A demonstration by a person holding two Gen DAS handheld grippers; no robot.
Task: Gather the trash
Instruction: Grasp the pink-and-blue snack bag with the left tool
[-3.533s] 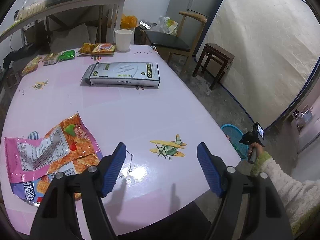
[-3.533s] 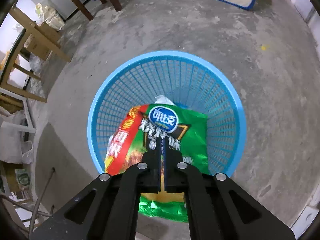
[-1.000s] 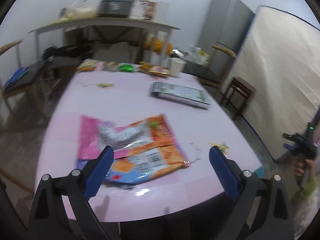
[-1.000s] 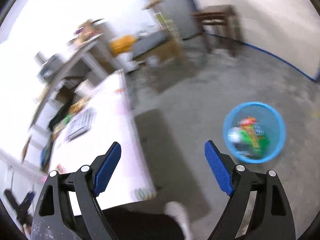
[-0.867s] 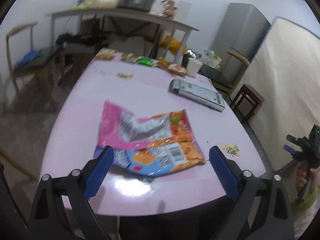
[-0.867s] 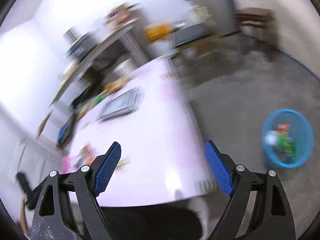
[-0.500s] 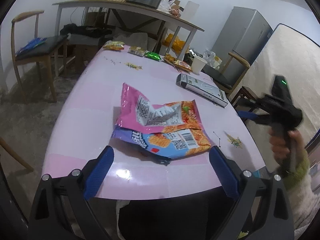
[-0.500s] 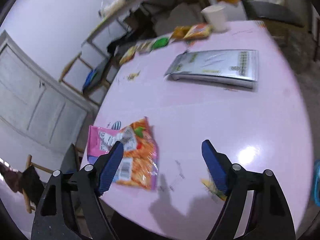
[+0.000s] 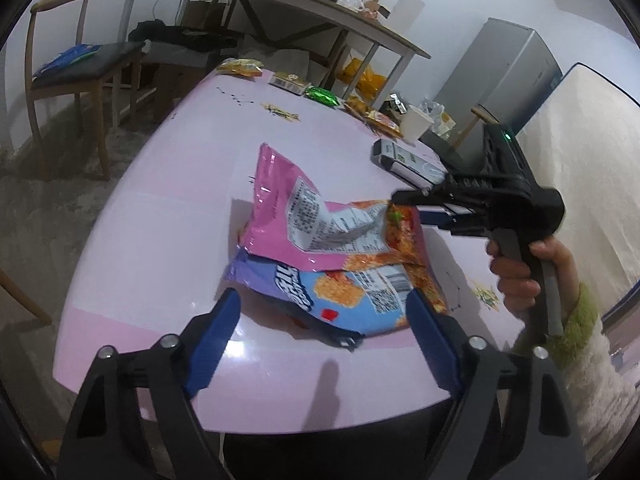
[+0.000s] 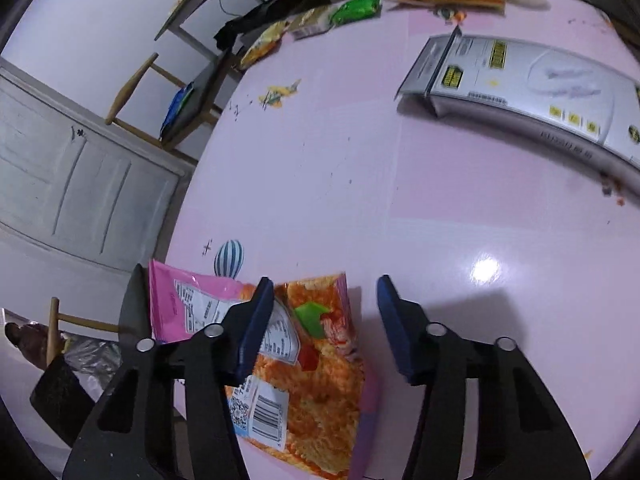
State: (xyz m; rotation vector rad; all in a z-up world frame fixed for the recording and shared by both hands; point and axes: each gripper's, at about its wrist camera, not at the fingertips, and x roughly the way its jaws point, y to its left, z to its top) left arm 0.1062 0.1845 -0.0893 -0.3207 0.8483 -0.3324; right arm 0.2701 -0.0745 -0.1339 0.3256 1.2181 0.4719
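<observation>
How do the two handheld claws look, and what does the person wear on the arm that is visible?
Both claws have black plastic frames with triangular cut-outs, silver bolts at the joints and blue pads on the fingers. Seen from the left claw, the right claw has a black pistol-shaped body, a grey handle and a small green light. The sleeve is fluffy white with a green cuff.

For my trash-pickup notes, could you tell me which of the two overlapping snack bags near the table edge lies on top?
The pink bag with the white nutrition label lies on top; the blue-and-purple bag sits beneath it, poking out toward the table edge.
</observation>
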